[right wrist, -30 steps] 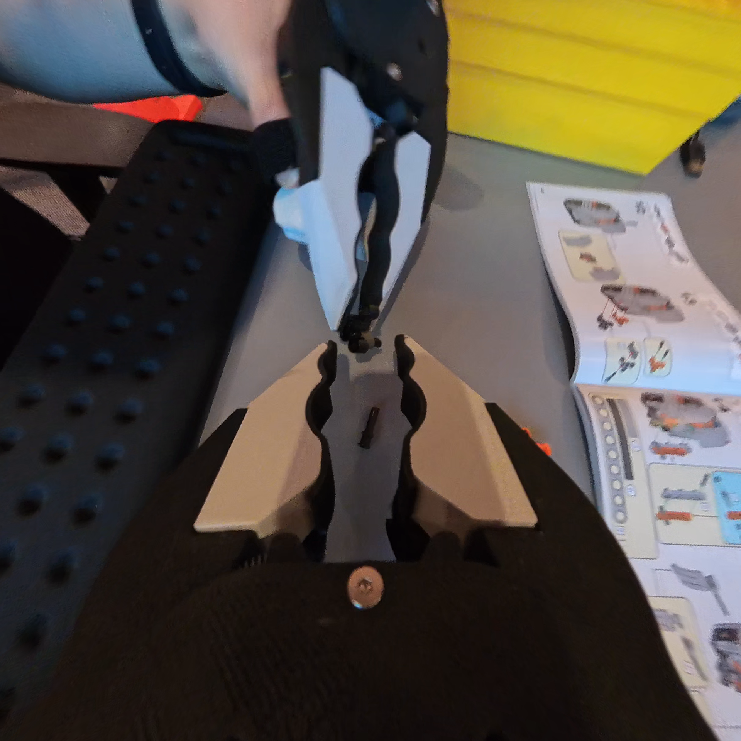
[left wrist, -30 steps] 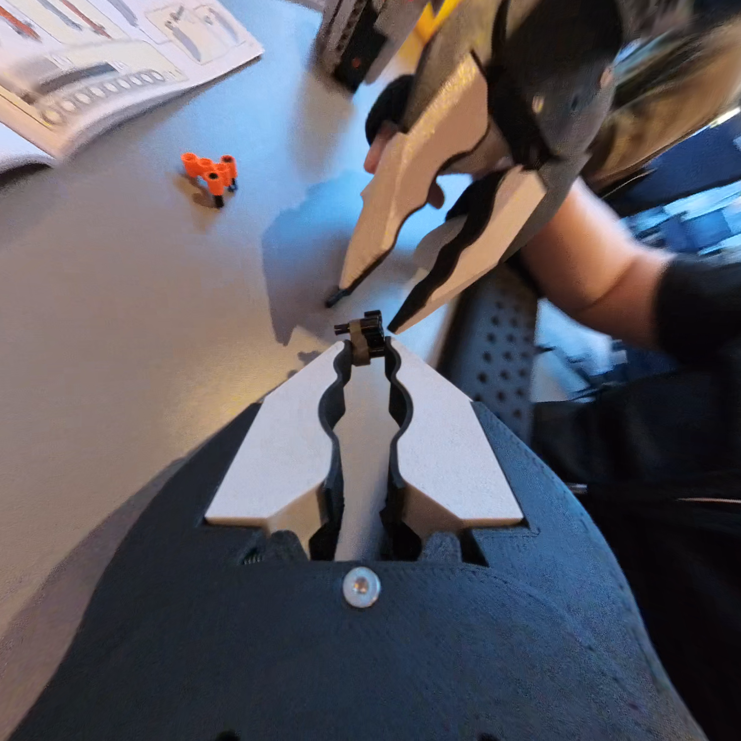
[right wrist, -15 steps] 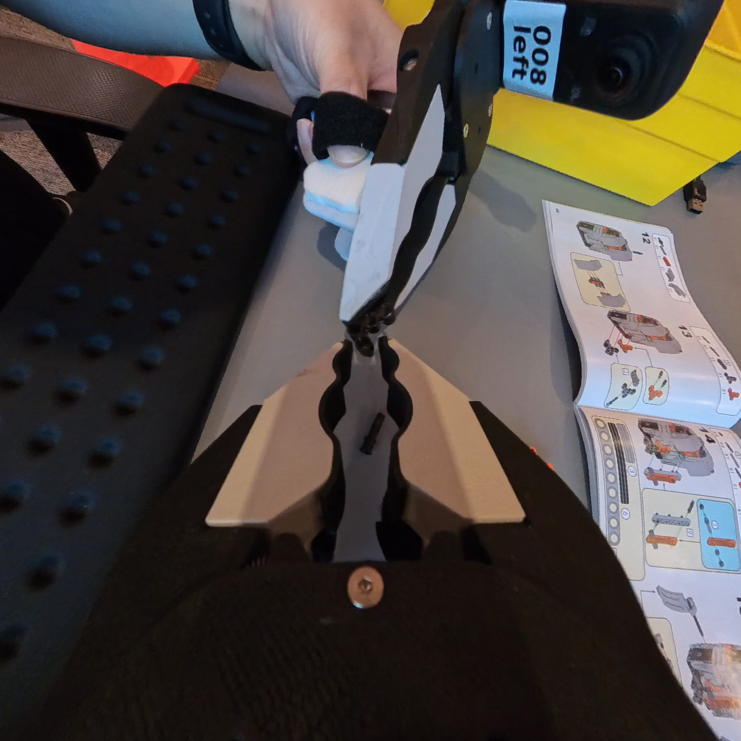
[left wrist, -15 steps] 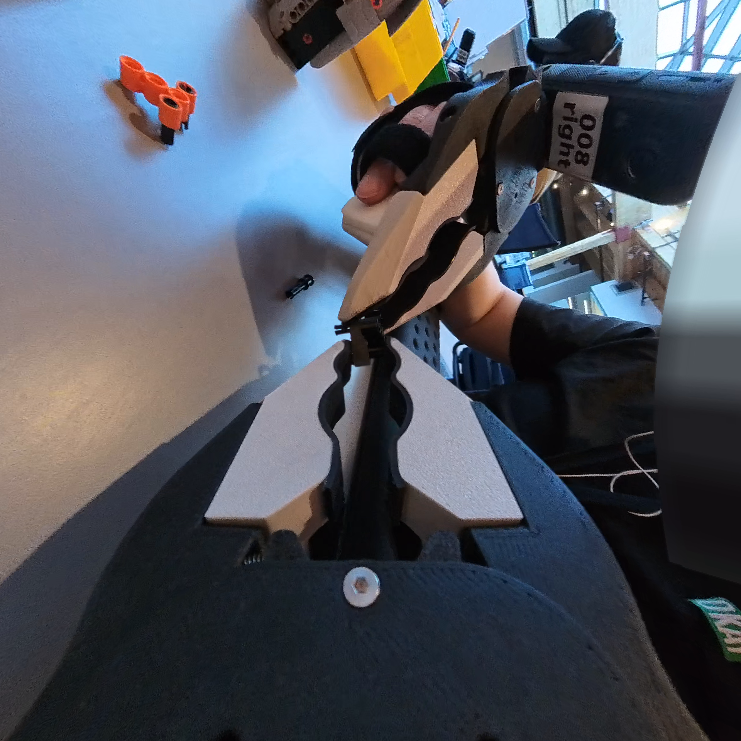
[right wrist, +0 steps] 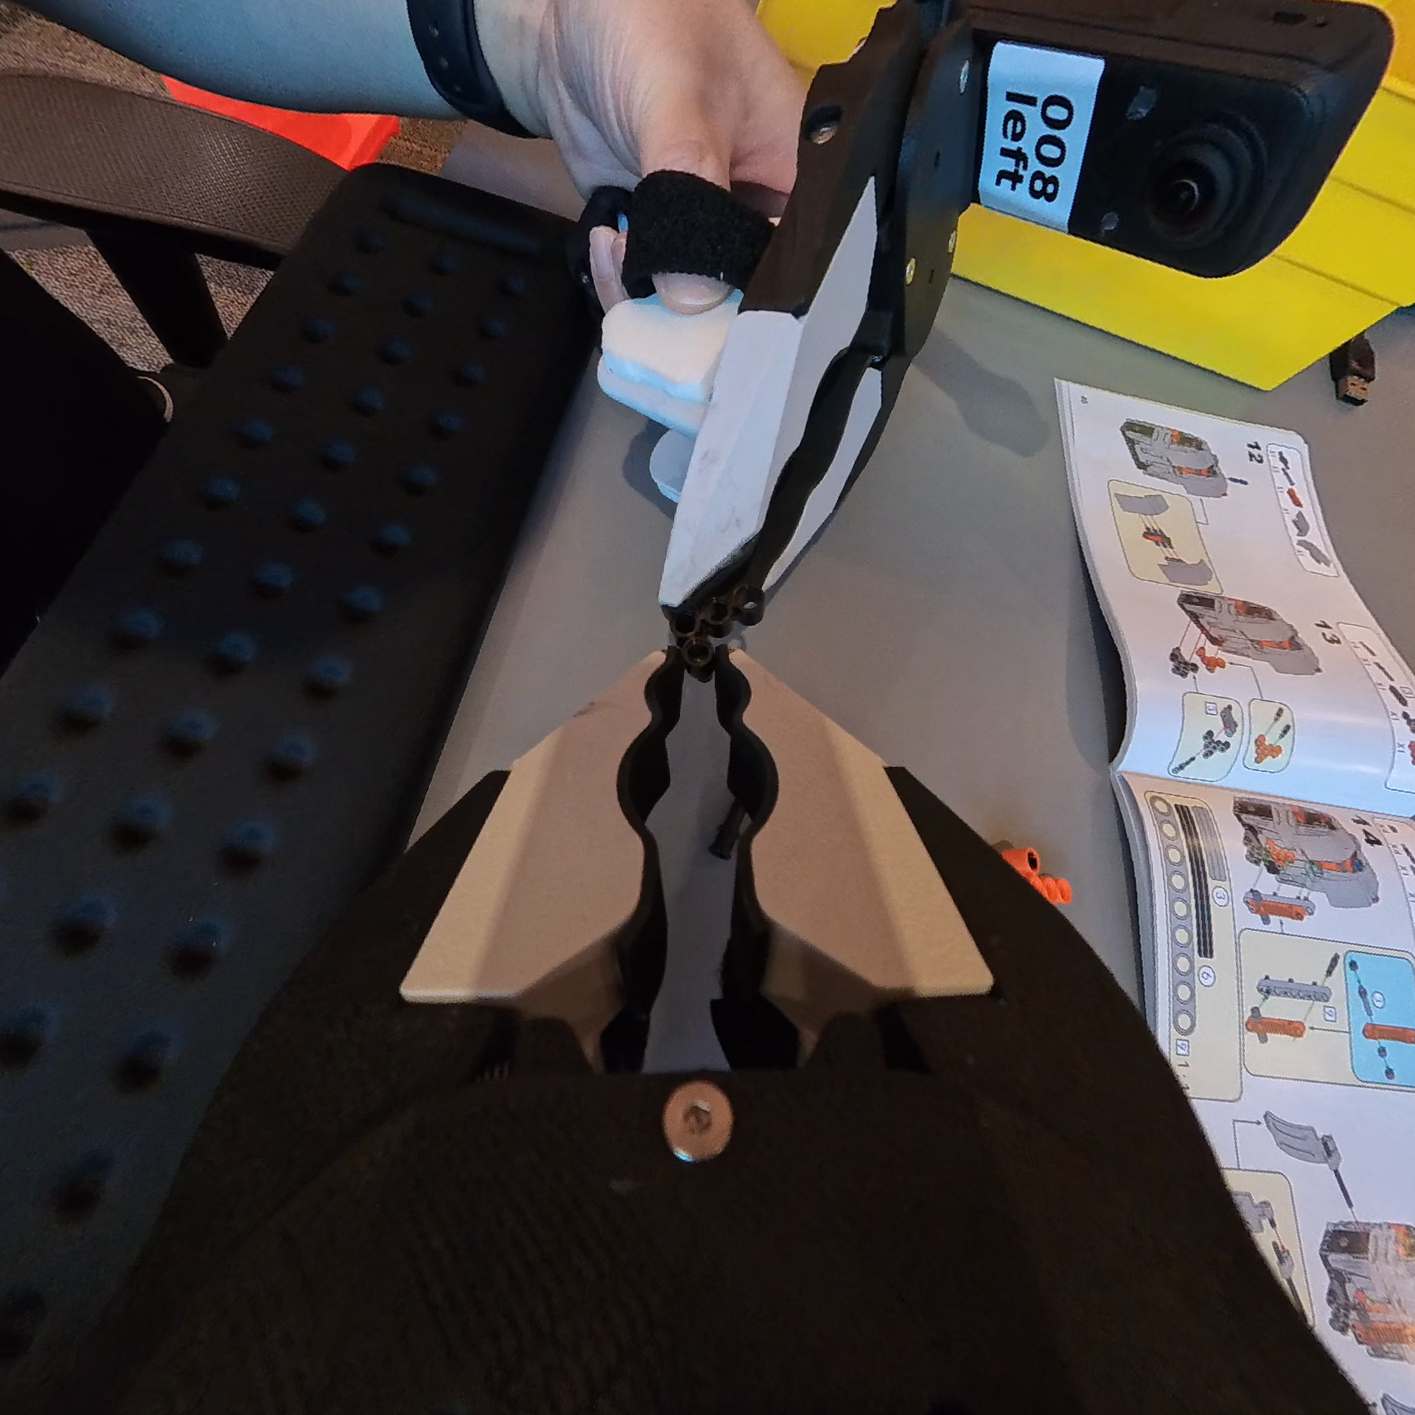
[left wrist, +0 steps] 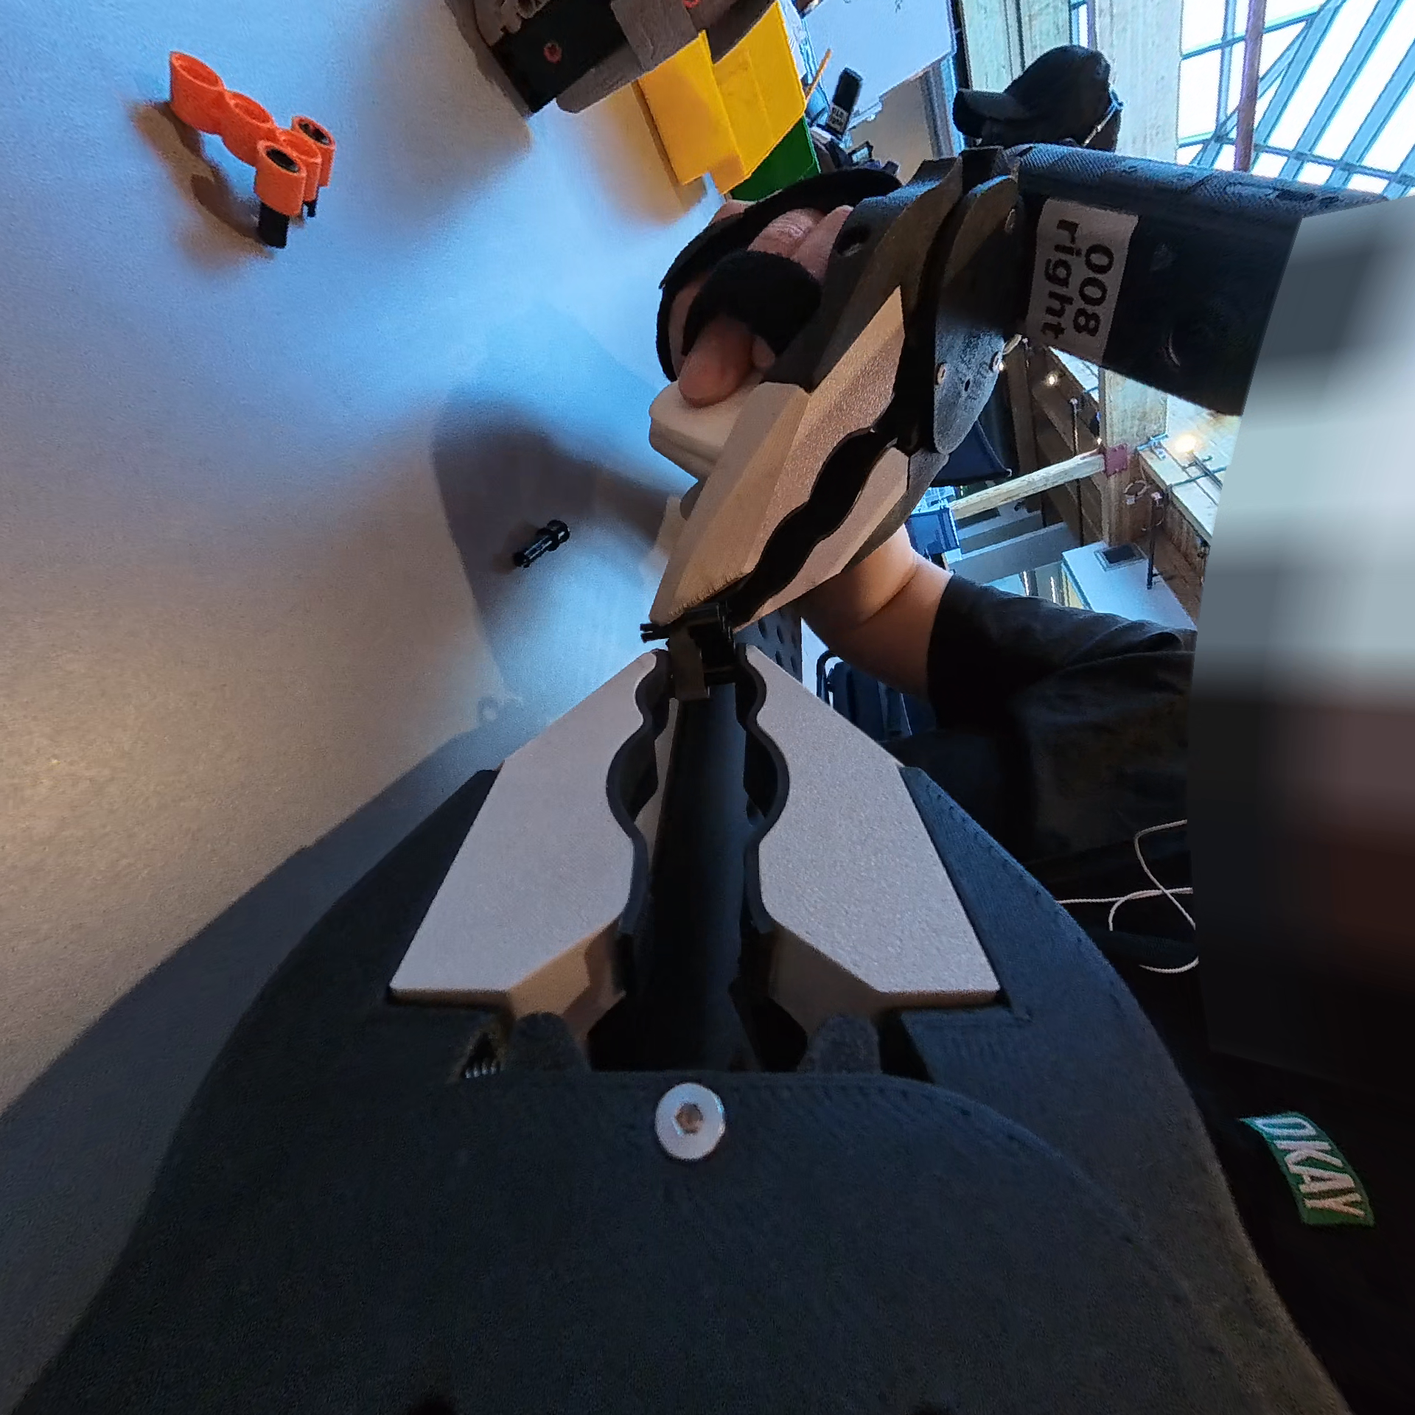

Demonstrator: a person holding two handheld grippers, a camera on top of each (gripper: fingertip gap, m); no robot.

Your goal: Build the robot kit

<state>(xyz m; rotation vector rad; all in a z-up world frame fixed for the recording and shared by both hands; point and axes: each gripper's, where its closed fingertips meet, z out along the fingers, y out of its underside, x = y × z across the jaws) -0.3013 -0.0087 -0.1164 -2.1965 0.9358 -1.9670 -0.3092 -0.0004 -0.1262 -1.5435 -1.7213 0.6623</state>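
Since a second ago my right claw (right wrist: 698,665) has left the loose black pin (right wrist: 727,834) on the grey surface (right wrist: 957,612) and closed onto the black connector piece (right wrist: 708,628), which my left claw (left wrist: 700,660) clamps at its tips. Both claws meet tip to tip, raised above the surface near its edge beside the black studded chair arm (right wrist: 230,574). The orange piece (left wrist: 256,145) and booklet (right wrist: 1263,766) lie well apart.

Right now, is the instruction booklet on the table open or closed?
Open: the booklet lies spread on the grey table, printed pages up, a fold between them.
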